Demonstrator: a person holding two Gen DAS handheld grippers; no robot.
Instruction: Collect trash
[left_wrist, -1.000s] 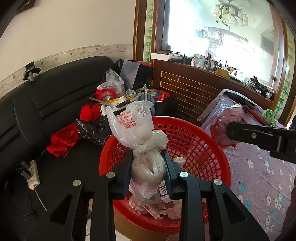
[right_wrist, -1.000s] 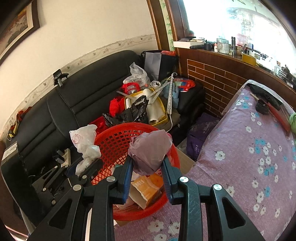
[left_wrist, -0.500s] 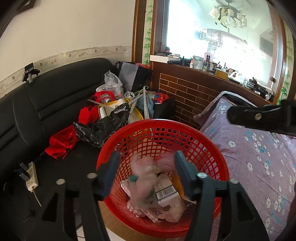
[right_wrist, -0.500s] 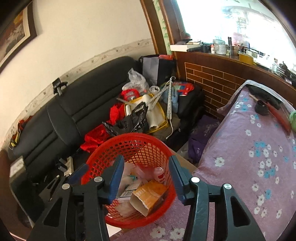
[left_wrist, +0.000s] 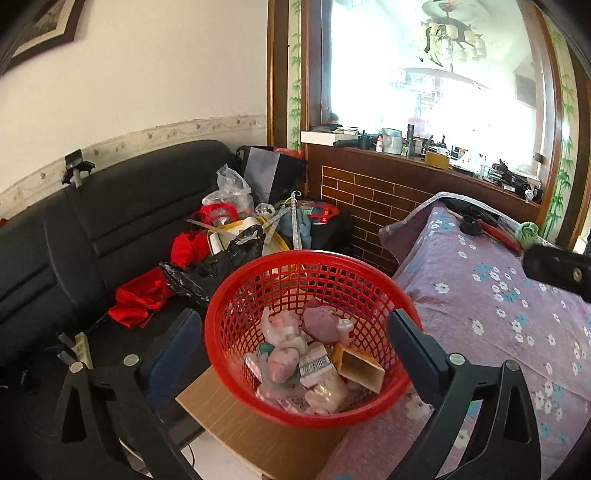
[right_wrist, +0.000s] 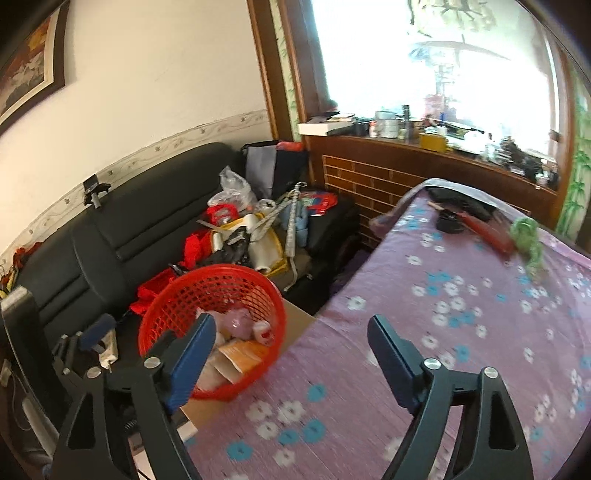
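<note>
A red mesh basket (left_wrist: 306, 256) stands on a cardboard box between the sofa and the cloth-covered surface. In it lie a knotted white plastic bag (left_wrist: 284, 343), a mauve bag (left_wrist: 321, 323) and an orange carton (left_wrist: 360, 365). My left gripper (left_wrist: 295, 345) hovers above the basket, its jaws opening wide with nothing held between them. Off to the basket's right, my right gripper (right_wrist: 295, 354) hangs over the purple flowered cloth (right_wrist: 461, 314); its jaws are opening too and hold nothing. The right wrist view shows the basket (right_wrist: 221, 269) at lower left with the mauve bag (right_wrist: 238, 321) inside.
A black sofa (left_wrist: 110, 221) carries a heap of red cloth, black bags and plastic (left_wrist: 236, 229). A power strip (left_wrist: 79, 347) lies on its seat. The cardboard box (left_wrist: 236, 417) sits under the basket. A red tool (right_wrist: 487, 229) and a green bundle (right_wrist: 528, 236) lie at the cloth's far end.
Both grippers opened and let go: the white bag and the mauve bag dropped into the basket. Both pulled back and up, the right one swinging right over the cloth.
</note>
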